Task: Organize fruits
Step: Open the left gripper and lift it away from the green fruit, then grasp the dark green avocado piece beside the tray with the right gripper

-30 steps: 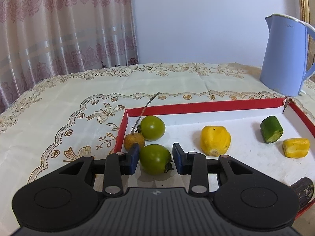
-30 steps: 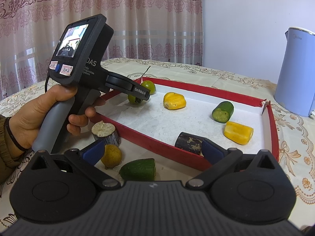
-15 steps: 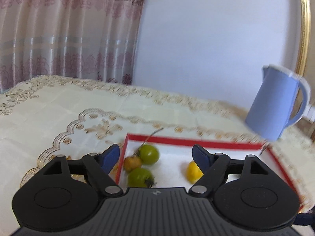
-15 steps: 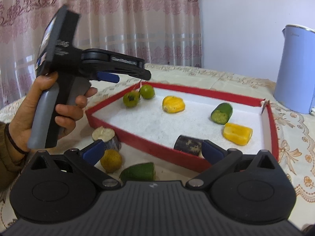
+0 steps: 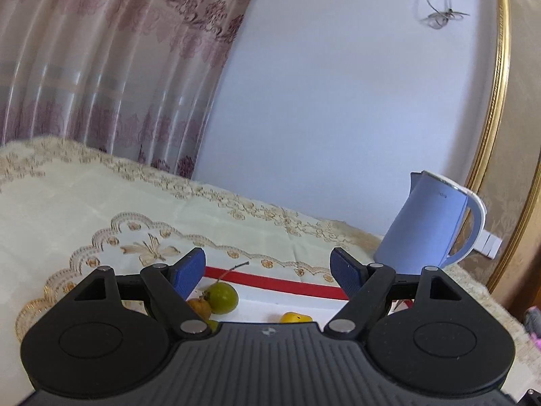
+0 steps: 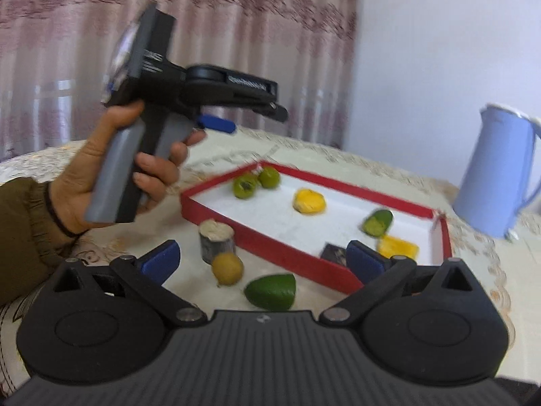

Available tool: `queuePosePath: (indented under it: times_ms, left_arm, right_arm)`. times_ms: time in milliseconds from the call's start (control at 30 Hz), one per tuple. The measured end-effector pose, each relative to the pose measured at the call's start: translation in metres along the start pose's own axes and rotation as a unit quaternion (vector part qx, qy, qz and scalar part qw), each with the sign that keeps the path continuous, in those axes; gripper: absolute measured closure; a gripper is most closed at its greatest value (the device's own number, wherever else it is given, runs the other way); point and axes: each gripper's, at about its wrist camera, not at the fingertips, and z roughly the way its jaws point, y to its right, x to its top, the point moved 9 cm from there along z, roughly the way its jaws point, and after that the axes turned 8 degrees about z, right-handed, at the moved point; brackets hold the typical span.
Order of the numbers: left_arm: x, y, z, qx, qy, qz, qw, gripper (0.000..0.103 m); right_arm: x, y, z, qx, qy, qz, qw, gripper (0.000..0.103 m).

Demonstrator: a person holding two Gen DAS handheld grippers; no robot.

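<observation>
My left gripper (image 5: 267,269) hangs with jaws spread and nothing between them, lifted clear of the red-rimmed tray (image 6: 277,252); a second ago those pads flanked a green round fruit at the tray's corner. That fruit (image 6: 245,186) now rests on the white tray floor beside its green twin (image 6: 269,177) at the far corner, about 11 o'clock from my right gripper (image 6: 258,260), so I judge that placement done. My right gripper is spread and empty too, low over the tablecloth (image 6: 473,237). Between its fingers, outside the tray's near wall, wait a small yellow-brown round fruit (image 6: 227,268), a green wedge (image 6: 270,291) at 6 o'clock, and a dark-skinned cut stump (image 6: 216,241) at 10 o'clock. These look next. The blue kettle (image 6: 500,176) stands at 2 o'clock.
</observation>
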Motion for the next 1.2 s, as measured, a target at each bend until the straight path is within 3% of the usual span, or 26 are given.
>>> queuePosePath:
  times_ms: [100, 167, 367, 567, 800, 967, 1200]
  left_arm:
    - [-0.001, 0.003, -0.002, 0.014, 0.002, 0.021, 0.9997, 0.022]
    - [-0.003, 0.004, 0.0, 0.02, -0.004, 0.03, 0.9994, 0.022]
    - [-0.011, 0.007, 0.006, 0.033, -0.027, 0.053, 0.9977, 0.022]
    - [-0.013, 0.008, 0.007, 0.048, -0.029, 0.073, 0.9958, 0.022]
    - [-0.016, 0.012, 0.01, 0.061, -0.036, 0.098, 0.9927, 0.022]
    - [-0.019, 0.012, 0.013, 0.071, -0.045, 0.106, 0.9908, 0.022]
    - [-0.022, 0.011, 0.015, 0.075, -0.053, 0.11, 0.9897, 0.021]
  right_arm:
    - [-0.005, 0.005, 0.011, -0.008, -0.021, 0.015, 1.0, 0.002]
    - [-0.009, 0.007, 0.017, -0.016, -0.032, 0.017, 0.999, 0.01]
    - [-0.019, 0.001, 0.029, -0.034, -0.053, -0.027, 0.998, 0.02]
    - [-0.021, 0.004, 0.038, -0.043, -0.063, -0.022, 0.997, 0.048]
    - [-0.028, -0.004, 0.041, -0.02, -0.083, -0.027, 0.996, 0.049]
    - [-0.027, -0.004, 0.042, -0.021, -0.084, -0.021, 0.996, 0.066]
    - [-0.027, -0.003, 0.039, -0.022, -0.083, -0.017, 0.996, 0.067]
